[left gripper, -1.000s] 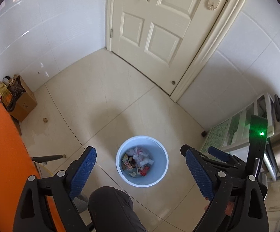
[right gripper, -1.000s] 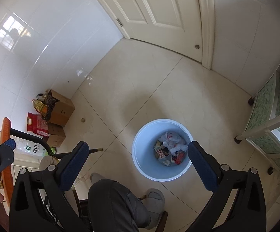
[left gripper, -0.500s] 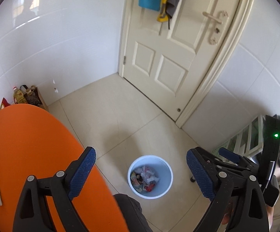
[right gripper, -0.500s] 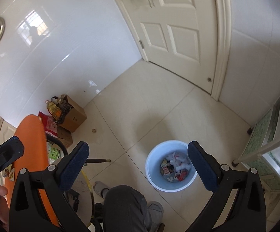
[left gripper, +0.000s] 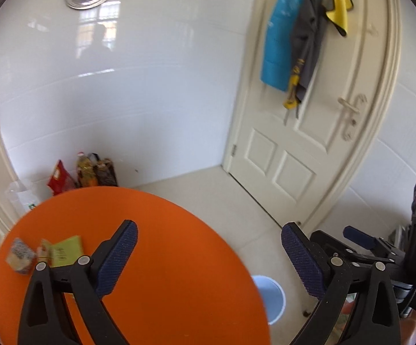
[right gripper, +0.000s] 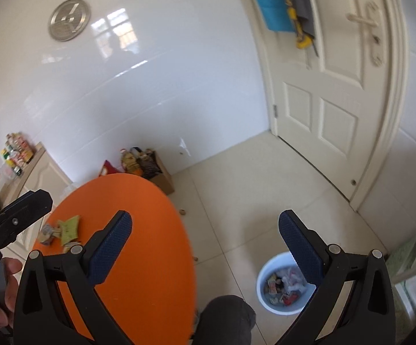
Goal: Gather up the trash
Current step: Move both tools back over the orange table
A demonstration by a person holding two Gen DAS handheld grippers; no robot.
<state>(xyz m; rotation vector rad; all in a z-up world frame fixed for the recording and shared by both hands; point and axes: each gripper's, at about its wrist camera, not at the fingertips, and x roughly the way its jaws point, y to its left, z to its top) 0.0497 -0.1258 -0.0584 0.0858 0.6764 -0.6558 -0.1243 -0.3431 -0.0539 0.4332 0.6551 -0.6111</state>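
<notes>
Several wrappers lie at the left of a round orange table (left gripper: 165,244): a green wrapper (left gripper: 64,250) and a small grey packet (left gripper: 19,254). The right wrist view shows the same green wrapper (right gripper: 70,227) and packet (right gripper: 47,233). My left gripper (left gripper: 208,230) hangs above the table edge, jaws opening, with nothing between them. My right gripper (right gripper: 205,215) is open and empty, between the table and the pale blue bin (right gripper: 265,302), which holds several pieces of trash. In the left wrist view the table hides most of the bin (left gripper: 282,302).
A white door (left gripper: 308,143) with hung cloths stands ahead. A cardboard box (right gripper: 162,181) with bottles sits by the wall. A cream cabinet (right gripper: 41,172) is at the left, a green-fronted shelf (right gripper: 406,253) at the right. The person's knee (right gripper: 225,316) is beside the bin.
Both grippers rose from over the bin and tilted upward. The orange table with its wrappers came into view, and the bin slid low in both views.
</notes>
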